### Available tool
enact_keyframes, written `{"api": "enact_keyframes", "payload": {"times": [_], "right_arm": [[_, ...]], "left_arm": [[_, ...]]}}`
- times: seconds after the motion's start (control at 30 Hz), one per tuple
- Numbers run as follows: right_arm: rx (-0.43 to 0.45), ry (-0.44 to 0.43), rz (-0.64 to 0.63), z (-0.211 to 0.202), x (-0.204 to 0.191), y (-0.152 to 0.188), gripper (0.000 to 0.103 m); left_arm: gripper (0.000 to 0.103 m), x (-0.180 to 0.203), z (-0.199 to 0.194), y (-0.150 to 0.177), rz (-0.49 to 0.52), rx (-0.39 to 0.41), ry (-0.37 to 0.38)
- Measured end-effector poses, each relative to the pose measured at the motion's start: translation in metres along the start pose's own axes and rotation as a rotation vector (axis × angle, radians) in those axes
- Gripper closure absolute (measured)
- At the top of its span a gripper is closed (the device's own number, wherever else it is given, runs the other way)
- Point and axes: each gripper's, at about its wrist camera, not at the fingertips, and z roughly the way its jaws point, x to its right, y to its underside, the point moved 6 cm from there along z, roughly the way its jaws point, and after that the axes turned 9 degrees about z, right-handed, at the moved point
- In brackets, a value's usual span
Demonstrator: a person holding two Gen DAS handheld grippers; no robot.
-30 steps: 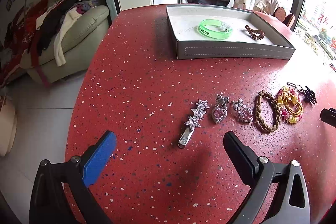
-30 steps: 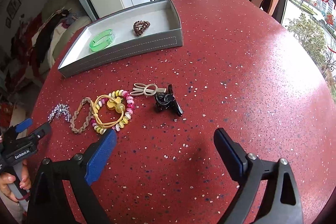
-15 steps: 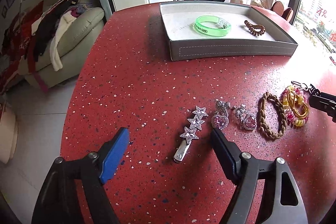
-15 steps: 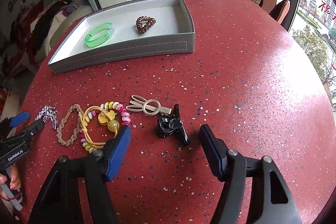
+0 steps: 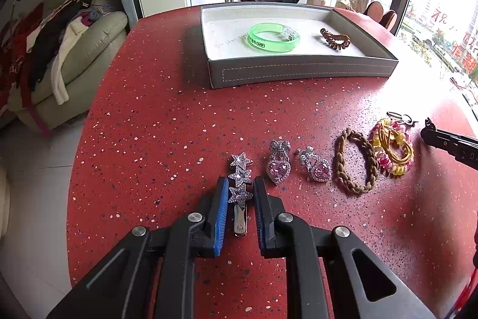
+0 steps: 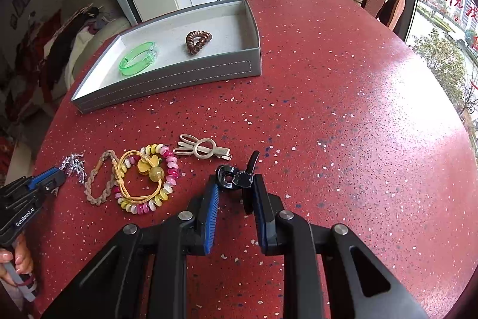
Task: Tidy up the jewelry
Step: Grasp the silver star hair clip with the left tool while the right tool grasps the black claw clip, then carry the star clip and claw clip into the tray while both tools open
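My left gripper (image 5: pixel 239 184) is shut on a silver star hair clip (image 5: pixel 239 184) that lies on the red table (image 5: pixel 149 124). My right gripper (image 6: pixel 236 181) is shut on a black claw clip (image 6: pixel 239 177), also on the table. A grey tray (image 5: pixel 298 72) at the back holds a green bangle (image 5: pixel 274 36) and a brown coil hair tie (image 5: pixel 336 39); the tray also shows in the right wrist view (image 6: pixel 167 79).
On the table lie two pink heart brooches (image 5: pixel 279 168), (image 5: pixel 318 168), a braided brown band (image 5: pixel 355 166), a beaded bracelet with yellow ties (image 5: pixel 393 150) and a beige bunny clip (image 6: pixel 203 148). A sofa (image 5: pixel 59 50) stands left of the table edge.
Both grippers moved forward and down to the table and closed, the left around the star clip, the right around the black claw clip.
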Motion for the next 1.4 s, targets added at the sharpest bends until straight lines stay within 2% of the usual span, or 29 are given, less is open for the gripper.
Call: {"api": "enact_keyframes", "payload": {"times": [0.3, 0.67, 0.83, 1.0, 1.13, 1.4], "right_arm": [[0.018, -0.062, 0.032, -0.018, -0.002, -0.003, 0.079], [0.035, -0.115, 0.050, -0.028, -0.009, -0.009, 0.079], [0.044, -0.153, 0.049, -0.036, -0.017, -0.021, 0.079], [0.061, -0.179, 0.024, -0.043, -0.030, -0.049, 0.079], [0.087, -0.178, -0.024, -0.046, -0.046, -0.080, 0.079], [0.102, -0.189, -0.069, -0.031, -0.070, -0.139, 0.079]], "left_arm": [[0.067, -0.007, -0.028, -0.007, -0.053, 0.061, 0.060], [0.067, -0.012, -0.044, -0.011, -0.073, 0.083, 0.068], [0.067, -0.010, -0.057, -0.025, -0.063, 0.114, 0.073], [0.067, -0.005, -0.068, -0.055, -0.060, 0.149, 0.097], [0.067, -0.001, -0.071, -0.091, -0.042, 0.185, 0.082], [0.067, -0.001, -0.054, -0.164, -0.049, 0.211, 0.067]]}}
